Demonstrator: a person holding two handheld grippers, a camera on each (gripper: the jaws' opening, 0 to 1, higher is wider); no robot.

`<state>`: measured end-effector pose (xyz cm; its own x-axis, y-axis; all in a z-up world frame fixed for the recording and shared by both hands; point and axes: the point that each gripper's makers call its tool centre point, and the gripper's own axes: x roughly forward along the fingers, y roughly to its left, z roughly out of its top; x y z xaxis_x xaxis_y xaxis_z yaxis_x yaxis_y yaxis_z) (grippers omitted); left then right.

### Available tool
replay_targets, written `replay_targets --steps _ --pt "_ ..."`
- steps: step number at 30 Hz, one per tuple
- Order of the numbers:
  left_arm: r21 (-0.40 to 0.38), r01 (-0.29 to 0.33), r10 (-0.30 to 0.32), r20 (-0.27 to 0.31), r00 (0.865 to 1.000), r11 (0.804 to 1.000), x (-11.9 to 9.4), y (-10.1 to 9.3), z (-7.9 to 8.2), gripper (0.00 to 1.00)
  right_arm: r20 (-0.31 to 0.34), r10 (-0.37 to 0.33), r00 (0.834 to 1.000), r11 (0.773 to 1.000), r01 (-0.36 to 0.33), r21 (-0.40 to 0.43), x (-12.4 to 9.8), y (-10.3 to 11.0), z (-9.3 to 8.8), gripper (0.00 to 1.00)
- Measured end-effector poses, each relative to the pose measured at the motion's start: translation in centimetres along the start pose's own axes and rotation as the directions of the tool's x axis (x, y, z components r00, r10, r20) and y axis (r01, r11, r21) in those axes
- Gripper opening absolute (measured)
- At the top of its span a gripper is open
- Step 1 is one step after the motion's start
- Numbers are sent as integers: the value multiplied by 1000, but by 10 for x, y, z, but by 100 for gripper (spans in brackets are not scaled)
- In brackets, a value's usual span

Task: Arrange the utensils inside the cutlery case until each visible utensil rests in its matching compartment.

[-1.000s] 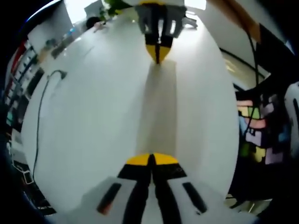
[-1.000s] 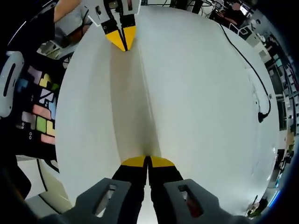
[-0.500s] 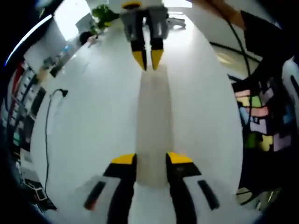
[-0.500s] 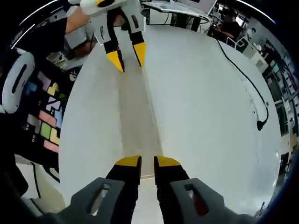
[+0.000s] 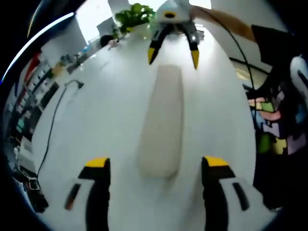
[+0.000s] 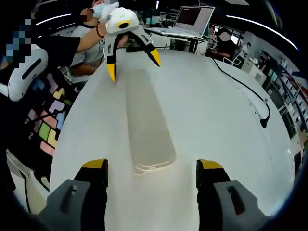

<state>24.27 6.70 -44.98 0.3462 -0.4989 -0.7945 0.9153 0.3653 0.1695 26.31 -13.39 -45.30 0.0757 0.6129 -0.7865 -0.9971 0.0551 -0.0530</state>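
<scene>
The case lies closed and flat on the white table, long axis running between our two grippers, with its near rounded end just ahead of the right gripper and its far end below the left gripper. In the left gripper view the same case stretches from our left gripper toward the right gripper. A second ago both pairs of jaws were pinched together at the case's ends; half a second ago they were parting; now both stand wide apart and lifted clear, touching nothing. We read this as the case just set down and released, so the arranging looks finished or paused. No utensils can be seen through the cloudy lid. A black cable lies well apart on the table; a laptop and seated people sit beyond the far edge. Nothing blocks the case
</scene>
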Motion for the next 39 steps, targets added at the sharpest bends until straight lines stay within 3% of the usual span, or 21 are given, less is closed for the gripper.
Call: replay_targets --steps 2,9,11,15,22,28,33,39 --pt "-1 -2 2 3 1000 1000 1 1 1 93 12 6 1000 1000 -6 4 1 0 1 79" --pt "25 61 -60 -43 997 998 8 -4 4 73 -62 24 998 998 -28 -59 4 2 12 65" --pt "25 86 -85 -43 995 996 13 -9 7 72 -114 5 993 996 -15 -88 6 -1 12 59" --pt "42 99 -96 -69 993 994 18 -13 8 65 -117 28 993 994 -40 -98 12 1 22 54" --pt "22 148 -145 -108 984 989 27 -15 9 58 -186 51 981 991 -73 -112 21 -1 15 45" --pt "-3 146 -145 -107 984 989 31 -11 13 45 -210 56 976 990 -81 -112 26 -1 13 42" --pt "19 160 -157 -111 981 987 28 -12 14 44 -232 42 972 992 -67 -103 29 -2 11 42" --pt "29 152 -148 -114 982 988 27 -9 14 44 -297 -9 955 994 -23 -103 28 -3 9 42"
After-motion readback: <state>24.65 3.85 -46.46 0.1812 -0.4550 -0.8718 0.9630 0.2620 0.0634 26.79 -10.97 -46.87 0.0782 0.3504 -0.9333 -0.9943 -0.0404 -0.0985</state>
